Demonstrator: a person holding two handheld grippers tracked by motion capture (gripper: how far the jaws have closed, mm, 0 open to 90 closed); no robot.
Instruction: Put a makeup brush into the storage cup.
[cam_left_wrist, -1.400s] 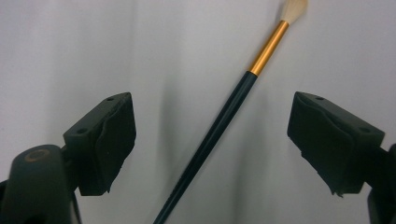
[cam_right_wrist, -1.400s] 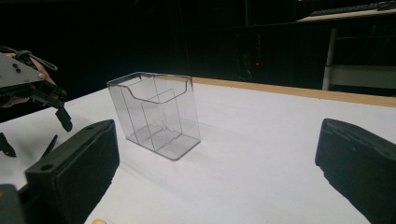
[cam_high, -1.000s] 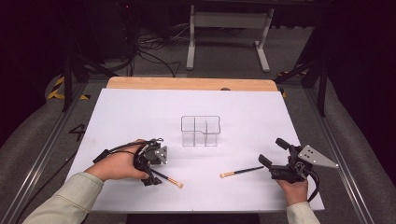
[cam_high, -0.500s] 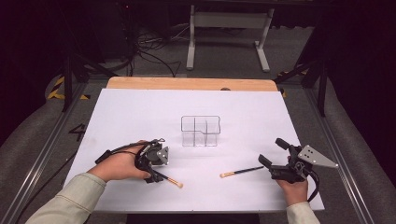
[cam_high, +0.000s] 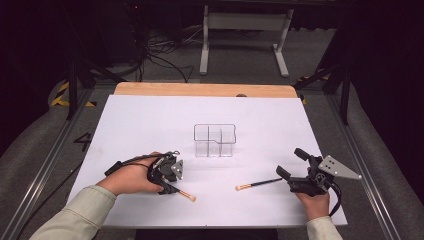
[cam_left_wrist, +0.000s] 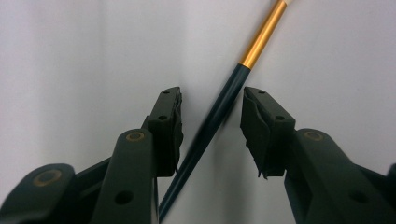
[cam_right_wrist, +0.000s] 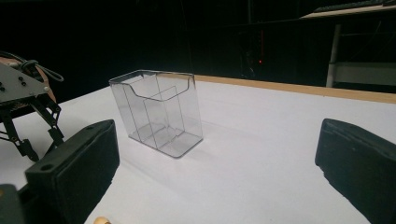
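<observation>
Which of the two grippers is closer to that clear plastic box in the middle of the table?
Left, though only slightly. The left gripper sits just in front and to the left of the clear organiser, over a brush. The right gripper is farther off to the right.

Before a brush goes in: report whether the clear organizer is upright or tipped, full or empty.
Upright and empty: the clear organizer stands on its base on the white table, with bare compartments.

Dark brush, gold band

Pale green sleeves; black hand-held grippers; grey triangular plate; black cables
</observation>
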